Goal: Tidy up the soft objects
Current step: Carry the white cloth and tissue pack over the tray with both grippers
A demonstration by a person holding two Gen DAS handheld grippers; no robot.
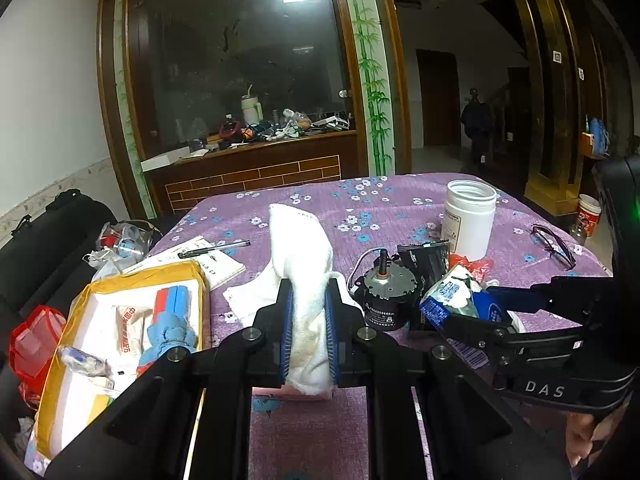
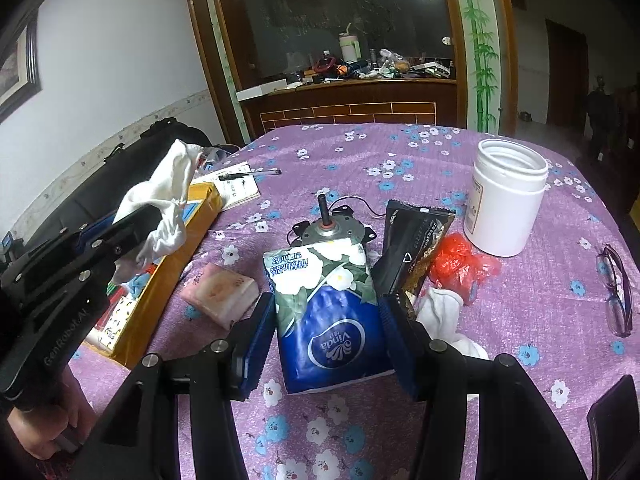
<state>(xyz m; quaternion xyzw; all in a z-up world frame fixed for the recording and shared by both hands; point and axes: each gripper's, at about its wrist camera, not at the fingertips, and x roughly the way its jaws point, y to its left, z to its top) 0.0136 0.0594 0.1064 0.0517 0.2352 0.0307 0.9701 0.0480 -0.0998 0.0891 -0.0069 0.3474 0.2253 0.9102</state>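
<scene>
Sock [image 1: 301,248], white and limp, hangs clamped in our left gripper [image 1: 310,336] above the purple tablecloth [image 1: 400,200], so we carry it high over the yellow-rimmed box [image 1: 132,276] while our right gripper [image 2: 324,332] grips the tissue pack [image 2: 324,320].

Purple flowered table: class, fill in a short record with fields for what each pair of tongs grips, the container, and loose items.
left tongs: shut on a white cloth, lifted off the table
right tongs: closed on a blue tissue pack
container: yellow box at the table's left edge, with a blue toy inside
hard items: motor, white jar, glasses, pen
other soft items: pink tissue pack, red bag
surface: purple cloth with flowers
</scene>
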